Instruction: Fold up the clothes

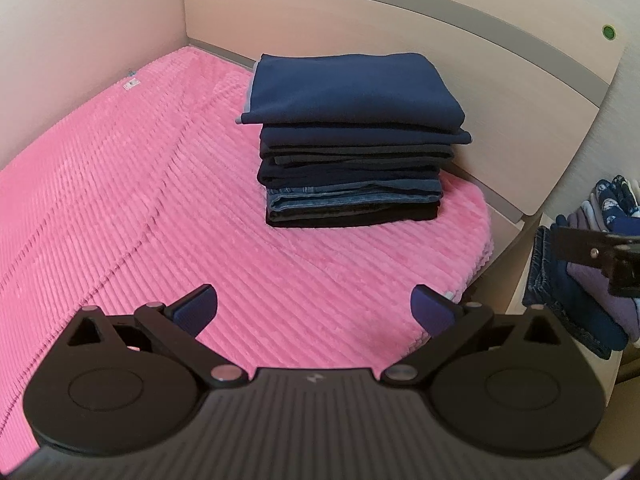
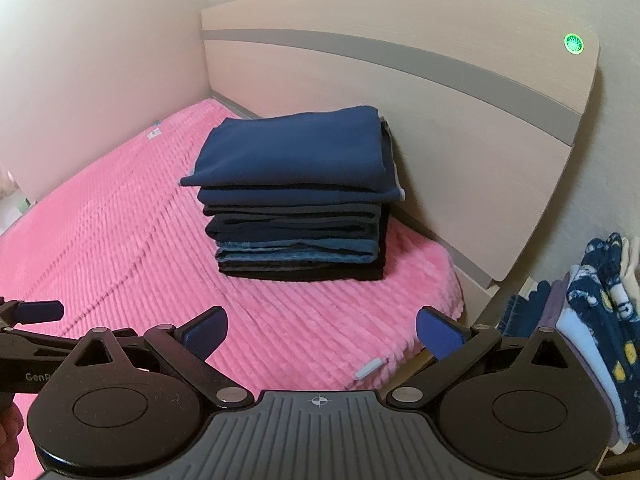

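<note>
A neat stack of folded dark clothes [image 1: 352, 140] [image 2: 296, 200], navy on top with denim and black below, rests on the pink ribbed blanket [image 1: 140, 200] [image 2: 120, 248] near the headboard. My left gripper [image 1: 314, 312] hovers open over the blanket's near part, well short of the stack, holding nothing. My right gripper [image 2: 320, 334] is also open and empty above the blanket's right corner. A pile of unfolded clothes [image 1: 592, 276] [image 2: 596, 332], blue, lilac and patterned, sits off the bed at the far right.
A pale wooden headboard [image 1: 440, 48] [image 2: 400, 92] with a green round sticker [image 2: 573, 44] stands behind the stack. A wall [image 1: 80, 40] borders the bed's left side. The blanket's right edge drops off by the clothes pile. A person's hand [image 2: 8, 432] shows at lower left.
</note>
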Demonstrator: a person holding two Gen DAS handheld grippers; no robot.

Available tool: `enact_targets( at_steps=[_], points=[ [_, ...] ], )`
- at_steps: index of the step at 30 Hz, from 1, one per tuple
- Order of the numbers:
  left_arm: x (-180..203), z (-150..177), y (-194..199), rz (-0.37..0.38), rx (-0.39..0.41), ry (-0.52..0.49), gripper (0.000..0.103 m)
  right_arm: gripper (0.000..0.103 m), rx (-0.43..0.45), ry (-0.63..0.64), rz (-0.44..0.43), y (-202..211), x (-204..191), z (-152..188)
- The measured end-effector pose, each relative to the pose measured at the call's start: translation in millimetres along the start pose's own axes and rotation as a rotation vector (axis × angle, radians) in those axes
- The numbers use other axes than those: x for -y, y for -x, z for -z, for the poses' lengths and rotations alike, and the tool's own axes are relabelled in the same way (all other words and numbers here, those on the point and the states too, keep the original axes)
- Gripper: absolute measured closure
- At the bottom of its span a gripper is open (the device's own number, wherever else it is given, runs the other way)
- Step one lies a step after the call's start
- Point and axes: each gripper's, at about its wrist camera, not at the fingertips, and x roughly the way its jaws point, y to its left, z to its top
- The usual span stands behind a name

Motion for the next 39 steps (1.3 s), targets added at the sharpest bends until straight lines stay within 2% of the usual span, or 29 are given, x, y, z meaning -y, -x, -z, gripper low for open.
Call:
enact_targets(
  at_steps=[39],
  points=[
    [0, 1, 0, 0.003, 0.0, -0.013, 0.001, 0.0, -0.009, 0.013, -0.005, -5, -9, -1]
  ],
)
